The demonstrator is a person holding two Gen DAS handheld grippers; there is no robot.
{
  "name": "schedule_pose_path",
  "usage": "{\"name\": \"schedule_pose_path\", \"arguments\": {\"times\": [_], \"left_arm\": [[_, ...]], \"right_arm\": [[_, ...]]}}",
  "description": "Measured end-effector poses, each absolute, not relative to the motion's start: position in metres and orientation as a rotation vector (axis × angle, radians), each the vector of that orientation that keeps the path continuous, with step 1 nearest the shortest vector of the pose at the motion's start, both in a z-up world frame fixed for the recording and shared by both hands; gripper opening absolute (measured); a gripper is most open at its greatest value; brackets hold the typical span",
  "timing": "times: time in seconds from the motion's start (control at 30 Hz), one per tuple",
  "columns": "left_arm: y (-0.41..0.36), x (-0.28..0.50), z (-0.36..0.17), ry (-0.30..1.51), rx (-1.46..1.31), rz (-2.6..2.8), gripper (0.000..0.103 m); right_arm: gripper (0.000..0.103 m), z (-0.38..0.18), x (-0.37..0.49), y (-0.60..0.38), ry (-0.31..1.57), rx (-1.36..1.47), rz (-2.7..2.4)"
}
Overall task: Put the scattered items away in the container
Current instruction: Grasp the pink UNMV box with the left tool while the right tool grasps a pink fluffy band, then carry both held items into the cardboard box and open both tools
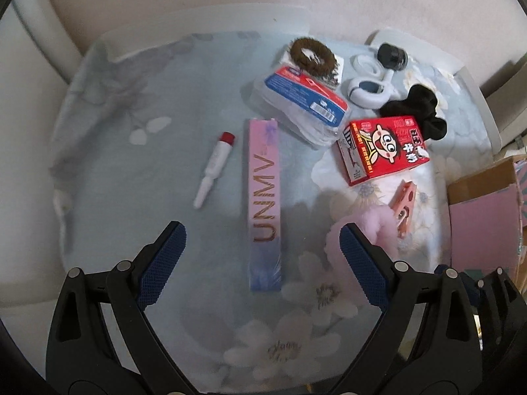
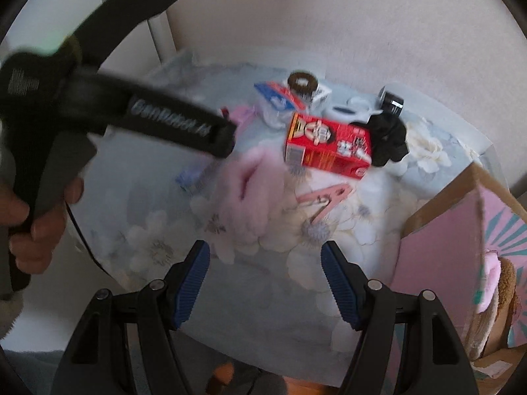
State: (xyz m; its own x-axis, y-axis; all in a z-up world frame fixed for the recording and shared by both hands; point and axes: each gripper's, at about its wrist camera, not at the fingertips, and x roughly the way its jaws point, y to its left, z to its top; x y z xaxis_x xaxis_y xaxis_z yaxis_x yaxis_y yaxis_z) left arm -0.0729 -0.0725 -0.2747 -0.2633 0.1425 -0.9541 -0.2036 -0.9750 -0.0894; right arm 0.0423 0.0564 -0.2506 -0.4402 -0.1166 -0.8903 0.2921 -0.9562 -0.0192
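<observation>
1. Left hand-held gripper (image 1: 263, 247) hangs over the desk (image 1: 138, 177) with its jaws well apart and nothing between the pads. The long pink box (image 1: 264, 204) lies lengthwise in the gap below them, so the wide spread looks meant to take it across its narrow sides.
2. Right hand-held gripper (image 2: 265, 270) also stands apart and empty, pointed down at the near part of the flowered cloth. The fluffy pink thing (image 2: 245, 194) lies just beyond its tips, a likely first pick because it is nearest.
3. A hand (image 2: 31, 227) grips the handle of the left tool at the left edge of the right wrist view.
4. Left of the pink box lies a white tube with a red cap (image 1: 214, 169), apart from everything else.
5. Farther off and to the right, the rest are scattered close together: a pink clothes peg (image 1: 404, 207), a red carton (image 1: 385, 149), a blue and red packet (image 1: 304, 95) with a brown hair tie (image 1: 311, 56) resting at its far end, white rings (image 1: 365, 87), a small black jar (image 1: 392, 56) and a black scrunchie (image 1: 416, 112).
6. The cardboard box (image 2: 461, 253) stands open at the right edge of the desk, close to the right tool, so drops there should be short. It already holds something brown and pink.
</observation>
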Motion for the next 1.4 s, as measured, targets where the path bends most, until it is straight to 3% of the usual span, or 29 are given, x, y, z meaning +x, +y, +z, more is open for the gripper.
{"name": "schedule_pose_path", "arguments": {"times": [0.3, 0.43, 0.6, 0.77, 0.97, 1.03, 1.4], "left_arm": [[-0.071, -0.085, -0.289, 0.061, -1.754, 2.313, 0.093], [-0.07, -0.089, -0.296, 0.063, -1.767, 2.301, 0.081], [-0.068, -0.088, -0.295, 0.114, -1.742, 2.33, 0.078], [-0.069, -0.087, -0.293, 0.157, -1.713, 2.363, 0.066], [-0.071, -0.085, -0.289, 0.207, -1.66, 2.393, 0.041], [-0.07, -0.084, -0.287, 0.219, -1.637, 2.393, 0.024], [-0.082, -0.082, -0.279, 0.196, -1.596, 2.395, 0.021]], "right_arm": [[0.066, -0.267, 0.037, 0.045, 0.272, 1.482, -2.469], [0.066, -0.27, 0.03, 0.041, 0.262, 1.443, -2.492], [0.066, -0.276, 0.02, 0.038, 0.257, 1.415, -2.508], [0.048, -0.279, 0.014, 0.036, 0.27, 1.409, -2.511], [0.033, -0.28, 0.01, 0.035, 0.252, 1.417, -2.507], [0.03, -0.279, 0.01, 0.033, 0.257, 1.41, -2.504], [0.026, -0.274, 0.014, 0.036, 0.28, 1.396, -2.523]]}}
